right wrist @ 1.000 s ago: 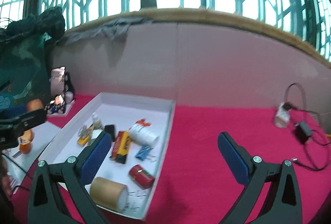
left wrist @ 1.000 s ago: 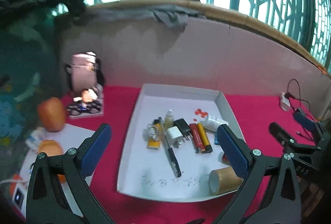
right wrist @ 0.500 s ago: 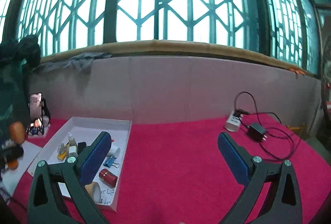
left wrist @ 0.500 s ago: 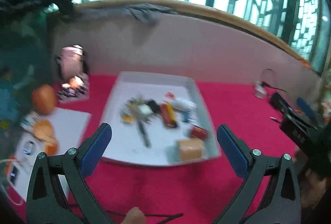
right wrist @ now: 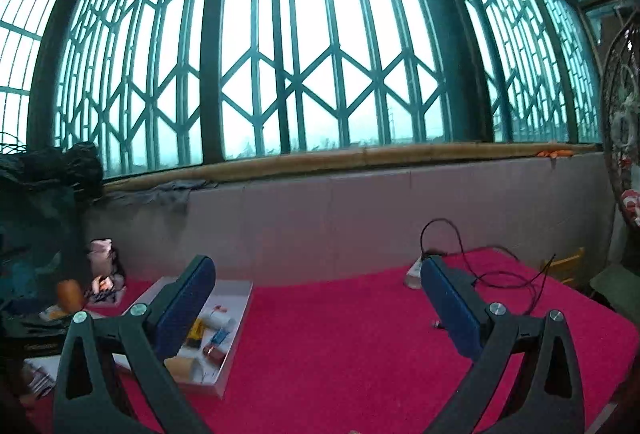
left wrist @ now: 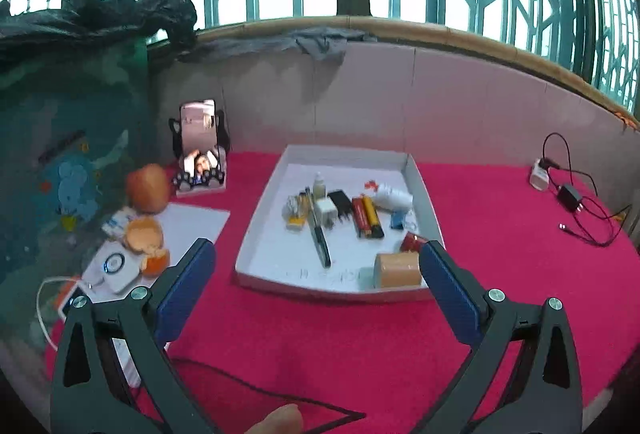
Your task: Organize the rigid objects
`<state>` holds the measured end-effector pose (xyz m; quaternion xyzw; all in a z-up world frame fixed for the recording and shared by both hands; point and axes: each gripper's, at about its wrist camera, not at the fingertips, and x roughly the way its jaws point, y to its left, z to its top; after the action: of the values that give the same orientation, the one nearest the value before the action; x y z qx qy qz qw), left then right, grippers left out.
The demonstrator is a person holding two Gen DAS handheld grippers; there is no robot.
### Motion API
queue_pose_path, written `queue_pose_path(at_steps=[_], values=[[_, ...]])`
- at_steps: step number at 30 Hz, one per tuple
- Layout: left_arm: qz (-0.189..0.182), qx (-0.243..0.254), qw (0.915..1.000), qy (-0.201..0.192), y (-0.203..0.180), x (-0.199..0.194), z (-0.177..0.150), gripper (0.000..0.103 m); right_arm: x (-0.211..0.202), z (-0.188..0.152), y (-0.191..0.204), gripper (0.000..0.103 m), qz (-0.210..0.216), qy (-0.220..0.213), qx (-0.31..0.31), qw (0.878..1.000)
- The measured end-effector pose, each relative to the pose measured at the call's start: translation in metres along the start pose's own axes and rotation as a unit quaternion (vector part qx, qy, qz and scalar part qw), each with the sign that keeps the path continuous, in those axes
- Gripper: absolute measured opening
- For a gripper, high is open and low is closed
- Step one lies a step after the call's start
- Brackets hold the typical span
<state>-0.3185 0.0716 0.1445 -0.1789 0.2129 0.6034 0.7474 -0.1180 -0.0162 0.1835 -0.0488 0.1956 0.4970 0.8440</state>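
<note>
A white shallow box (left wrist: 420,185) sits on the red cloth and holds several small items: a black pen (left wrist: 320,238), a white charger cube (left wrist: 325,210), red and yellow lighters (left wrist: 366,215), a white bottle (left wrist: 394,195), a blue clip (left wrist: 398,220), a red cylinder (left wrist: 412,242) and a tan roll (left wrist: 398,270). My left gripper (left wrist: 316,274) is open and empty, held back from the box's near edge. My right gripper (right wrist: 316,298) is open and empty, raised high to the right; the box (right wrist: 240,314) lies at its lower left.
A phone on a stand (left wrist: 199,149), orange fruit (left wrist: 147,187), white paper (left wrist: 196,222) and a white device (left wrist: 114,266) lie left of the box. A white plug with a black cable (left wrist: 568,193) lies at the right. A tiled wall and window grille stand behind.
Both grippers have pulled back and up from the box, so it looks smaller and farther. The right gripper has tilted up toward the window. Both stay open and empty.
</note>
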Motion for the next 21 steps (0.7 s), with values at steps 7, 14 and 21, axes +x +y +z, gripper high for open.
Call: queue_pose_path(at_steps=[7,14,21], values=[[-0.003,-0.002,0.9999,0.015,-0.008,-0.006,-0.013,0.102,0.000,-0.022,-0.019,0.103,-0.055,0.043,0.027,0.997],[-0.002,0.006,1.0000,0.007,-0.013,-0.009,-0.013,0.102,-0.006,-0.023,-0.028,0.103,-0.075,0.041,0.036,0.996],[0.001,0.022,0.9997,0.009,-0.021,-0.007,-0.015,0.102,-0.004,-0.028,-0.016,0.103,-0.066,0.050,0.016,0.996]])
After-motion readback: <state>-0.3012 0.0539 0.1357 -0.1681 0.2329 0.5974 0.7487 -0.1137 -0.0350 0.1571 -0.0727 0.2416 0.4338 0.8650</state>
